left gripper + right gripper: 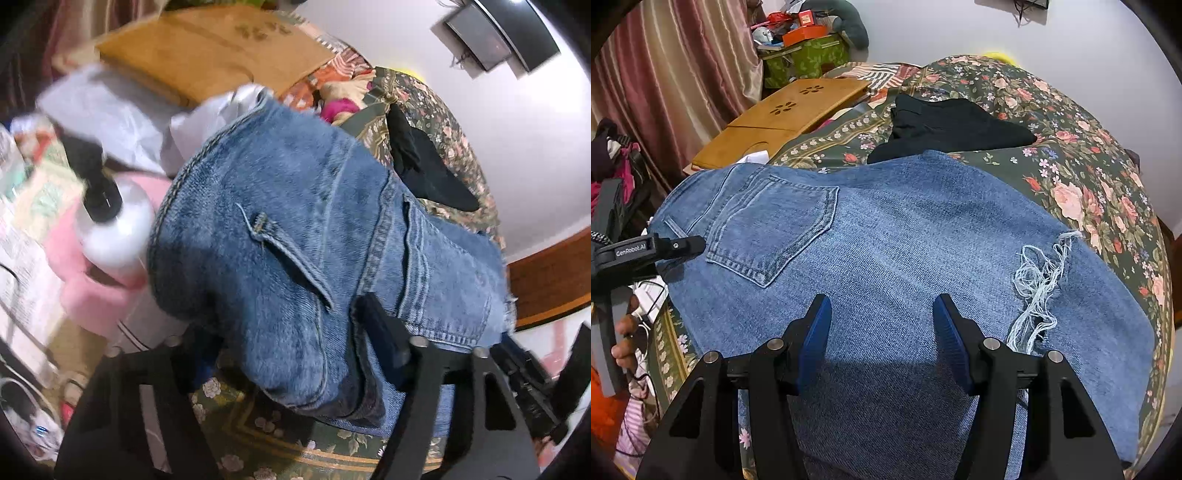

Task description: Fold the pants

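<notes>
Blue jeans (pixel 886 240) lie folded on the flowered bedspread (pixel 1089 177), back pocket up at the left and a frayed rip at the right. My right gripper (pixel 881 332) is open just above the denim, its blue pads apart and empty. My left gripper (pixel 683 245) shows at the left edge of the right wrist view at the waistband. In the left wrist view the waist end of the jeans (pixel 295 240) drapes over my left gripper (pixel 295 354); the denim hides the gap between the fingers, and only the right finger (pixel 384 332) shows.
Folded black pants (pixel 953 125) lie on the bed behind the jeans. A wooden lap table (pixel 783 118) sits at the far left of the bed. A white pump bottle (pixel 114 221) and pink cloth (pixel 81 288) stand beside the bed. Curtains (pixel 676 74) hang at the left.
</notes>
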{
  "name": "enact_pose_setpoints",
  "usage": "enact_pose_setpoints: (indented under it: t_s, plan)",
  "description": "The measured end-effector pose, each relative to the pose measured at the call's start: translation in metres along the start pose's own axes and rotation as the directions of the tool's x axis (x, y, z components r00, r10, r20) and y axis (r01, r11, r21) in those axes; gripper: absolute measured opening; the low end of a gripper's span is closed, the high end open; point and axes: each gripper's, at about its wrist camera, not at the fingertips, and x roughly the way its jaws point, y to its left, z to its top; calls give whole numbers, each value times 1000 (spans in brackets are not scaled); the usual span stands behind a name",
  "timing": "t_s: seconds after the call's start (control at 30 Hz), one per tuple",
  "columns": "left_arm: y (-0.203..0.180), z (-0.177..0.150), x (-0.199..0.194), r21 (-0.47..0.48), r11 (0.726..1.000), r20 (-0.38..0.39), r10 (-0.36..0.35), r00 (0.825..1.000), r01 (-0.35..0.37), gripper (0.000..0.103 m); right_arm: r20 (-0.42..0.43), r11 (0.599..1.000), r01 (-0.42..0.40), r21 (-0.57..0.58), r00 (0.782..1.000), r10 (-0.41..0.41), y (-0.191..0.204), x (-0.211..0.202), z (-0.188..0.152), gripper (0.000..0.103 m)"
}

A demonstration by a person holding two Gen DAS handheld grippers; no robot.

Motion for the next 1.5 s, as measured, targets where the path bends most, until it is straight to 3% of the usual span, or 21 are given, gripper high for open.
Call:
enact_pose_setpoints:
  t_s: [0.07,0.1,0.3,0.5,0.67,0.83,1.07,1.17,1.27,1.37,1.5]
  plan:
    - [-14,0,-12,60,994,72,88,993,-93,43,0,1000,-3,1,1000,3,0,0,0,56]
    - [-21,1,-19,85,990,102,102,990,-111,40,1,1000,-5,2,1000,5,0,0,0,56]
    - [-50,4,-49,173,971,211,125,969,-163,32,3,1000,-21,18,1000,21,-3,-1,1,55]
    - [-91,12,-95,257,956,312,53,949,-138,30,37,995,-57,83,998,54,-18,-22,1,55]
    - [-146,11,-131,371,921,383,-36,923,-118,30,124,991,-32,130,992,16,-49,-64,-4,55]
    - [-206,0,-152,469,878,404,-119,907,-94,29,172,979,33,203,983,-68,-100,-104,-25,55]
    - [-277,-25,-155,566,821,386,-185,903,-73,28,141,935,159,317,967,-212,-184,-138,-77,55]
    - [-305,-31,-150,576,817,345,-226,911,-16,26,86,906,211,368,962,-259,-218,-138,-107,55]
    - [-328,-36,-140,590,808,307,-237,922,11,23,38,876,216,432,966,-257,-247,-131,-138,55]
    - [-353,-46,-122,616,787,289,-217,932,-8,22,-10,851,207,483,973,-231,-265,-116,-161,55]
    - [-380,-58,-100,651,759,251,-204,946,-8,21,-63,848,171,501,985,-161,-267,-87,-177,55]
